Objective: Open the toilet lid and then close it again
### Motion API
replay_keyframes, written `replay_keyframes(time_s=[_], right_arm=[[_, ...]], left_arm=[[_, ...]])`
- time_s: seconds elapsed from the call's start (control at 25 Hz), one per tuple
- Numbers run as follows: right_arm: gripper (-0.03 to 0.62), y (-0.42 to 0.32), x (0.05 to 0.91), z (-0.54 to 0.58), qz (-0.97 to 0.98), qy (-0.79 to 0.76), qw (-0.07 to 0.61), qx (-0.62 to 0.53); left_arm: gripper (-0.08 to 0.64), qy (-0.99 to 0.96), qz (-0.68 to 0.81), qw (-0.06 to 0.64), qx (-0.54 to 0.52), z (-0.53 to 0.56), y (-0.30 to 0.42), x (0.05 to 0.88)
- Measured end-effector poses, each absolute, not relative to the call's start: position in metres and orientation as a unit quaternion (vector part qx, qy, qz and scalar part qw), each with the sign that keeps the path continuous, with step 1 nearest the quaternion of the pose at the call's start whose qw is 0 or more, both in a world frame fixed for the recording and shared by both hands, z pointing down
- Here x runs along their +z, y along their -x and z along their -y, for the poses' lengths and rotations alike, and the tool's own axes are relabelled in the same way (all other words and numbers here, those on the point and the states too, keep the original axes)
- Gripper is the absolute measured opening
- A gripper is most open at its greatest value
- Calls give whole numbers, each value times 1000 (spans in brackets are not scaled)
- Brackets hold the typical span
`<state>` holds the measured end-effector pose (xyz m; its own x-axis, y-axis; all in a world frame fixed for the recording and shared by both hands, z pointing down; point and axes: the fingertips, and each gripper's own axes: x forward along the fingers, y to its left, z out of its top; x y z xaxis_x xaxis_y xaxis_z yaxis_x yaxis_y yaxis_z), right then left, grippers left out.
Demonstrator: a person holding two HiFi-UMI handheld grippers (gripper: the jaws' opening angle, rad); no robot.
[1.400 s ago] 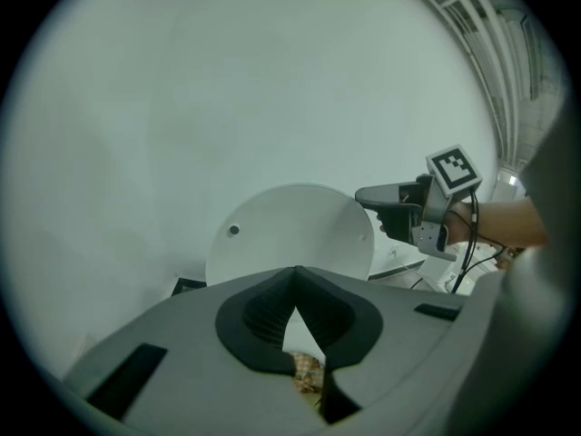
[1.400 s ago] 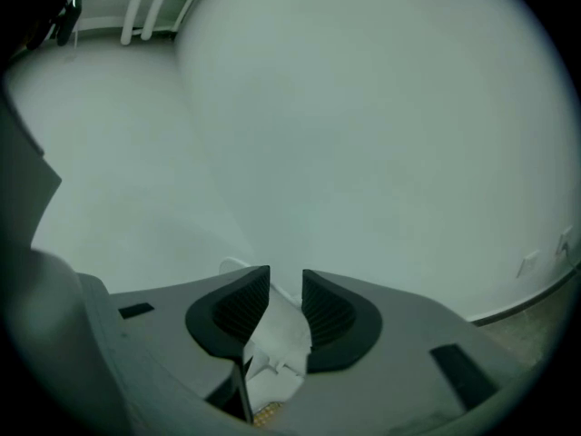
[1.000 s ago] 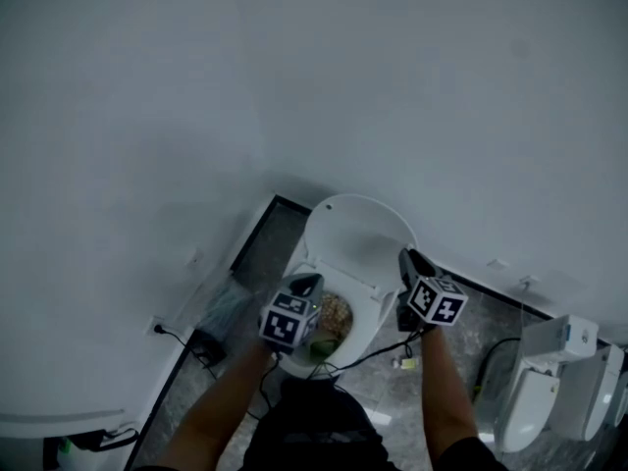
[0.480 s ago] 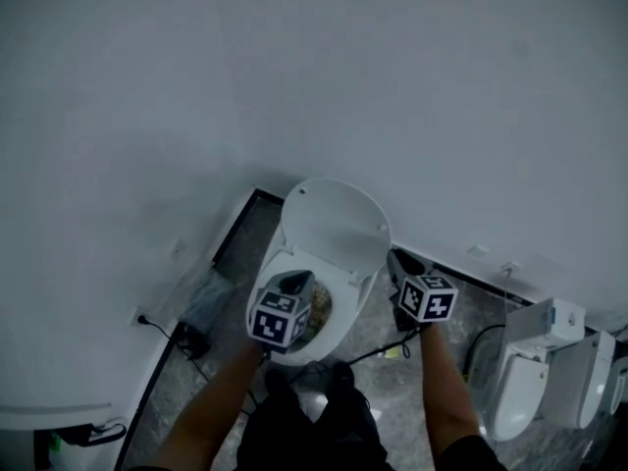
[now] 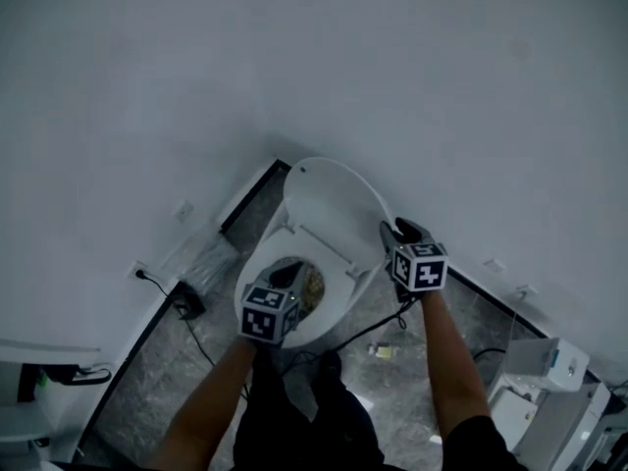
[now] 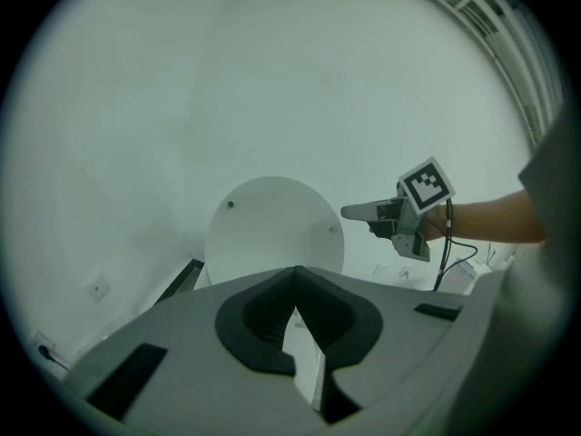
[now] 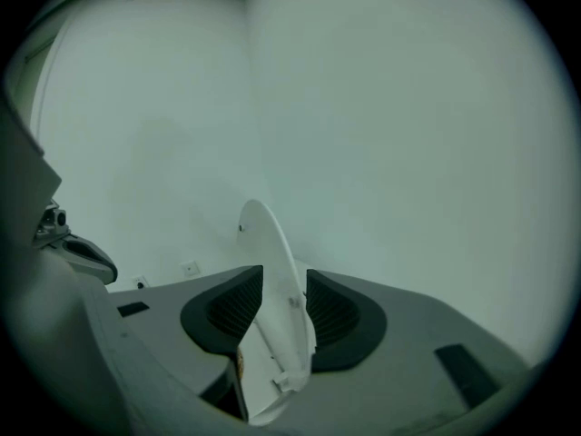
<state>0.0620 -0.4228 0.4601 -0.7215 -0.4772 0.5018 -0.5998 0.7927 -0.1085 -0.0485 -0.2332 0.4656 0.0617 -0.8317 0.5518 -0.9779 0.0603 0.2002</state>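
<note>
The white toilet lid (image 5: 329,204) stands raised against the wall, above the seat (image 5: 339,292) and the open bowl. My right gripper (image 5: 390,232) is at the lid's right edge. In the right gripper view the lid (image 7: 272,280) stands edge-on between the two dark pads (image 7: 331,312), and the jaws of the right gripper (image 7: 283,309) are opening, with a slim gap showing on the right side. My left gripper (image 5: 285,275) hovers over the front of the bowl, shut and holding nothing. From the left gripper view the lid (image 6: 268,225) faces me, with the right gripper (image 6: 349,212) beside it.
A second toilet (image 5: 549,371) stands at the lower right. A black cable (image 5: 363,334) runs over the grey stone floor. A wall socket with a black plug (image 5: 186,300) and a clear bag (image 5: 201,258) lie left of the bowl. White walls close in behind.
The right gripper has moved from beside the seat up to the lid's right edge, its jaws now around it. The left gripper has drifted toward the bowl's front. The lid stays raised.
</note>
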Motion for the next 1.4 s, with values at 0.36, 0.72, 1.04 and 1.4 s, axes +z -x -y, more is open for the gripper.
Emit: replay_keyframes(time_s=[0.36,0.72,1.04,1.4], right_arm=[[97,-46,491,447,924,-257,256,117],[48,-42,486,416,942,-189,268,75],[54,-38,481,363,949,-156,271,51],[69,-33,485,292,950,-121,286,26]], left_arm=[[8,-617,712,312,122,217,40,486],[8,-593,728,321,122,205,44,498],[8,-596,732,307,123,203,59,493],[8,-618,719,288,132,207,61,487]])
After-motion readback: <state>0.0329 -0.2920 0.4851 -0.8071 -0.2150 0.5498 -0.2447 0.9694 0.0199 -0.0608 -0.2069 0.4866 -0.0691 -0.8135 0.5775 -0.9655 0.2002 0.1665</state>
